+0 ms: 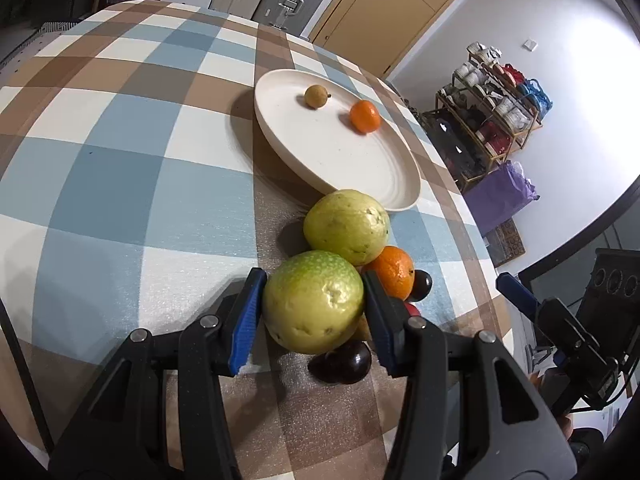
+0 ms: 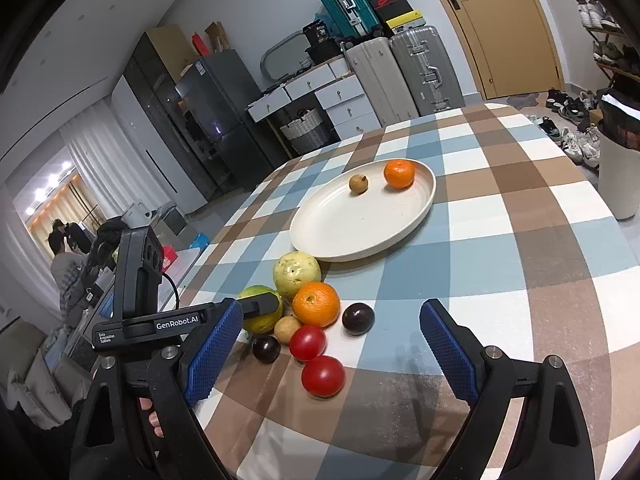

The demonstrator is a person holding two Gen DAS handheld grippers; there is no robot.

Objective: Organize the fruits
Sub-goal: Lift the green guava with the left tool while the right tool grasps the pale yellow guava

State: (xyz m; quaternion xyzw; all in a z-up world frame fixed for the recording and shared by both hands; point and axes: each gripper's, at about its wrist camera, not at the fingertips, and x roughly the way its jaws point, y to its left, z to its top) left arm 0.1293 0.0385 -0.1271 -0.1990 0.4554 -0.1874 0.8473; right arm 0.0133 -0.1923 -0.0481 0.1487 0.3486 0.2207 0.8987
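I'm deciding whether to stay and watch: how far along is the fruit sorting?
Early. Done: an orange and a small brown fruit lie on the plate. In hand: the left gripper has its jaws against the nearer green guava, which is not yet lifted. Left on the table: the other guava, an orange, two tomatoes, two dark plums and a small brown fruit. The right gripper is open and empty.
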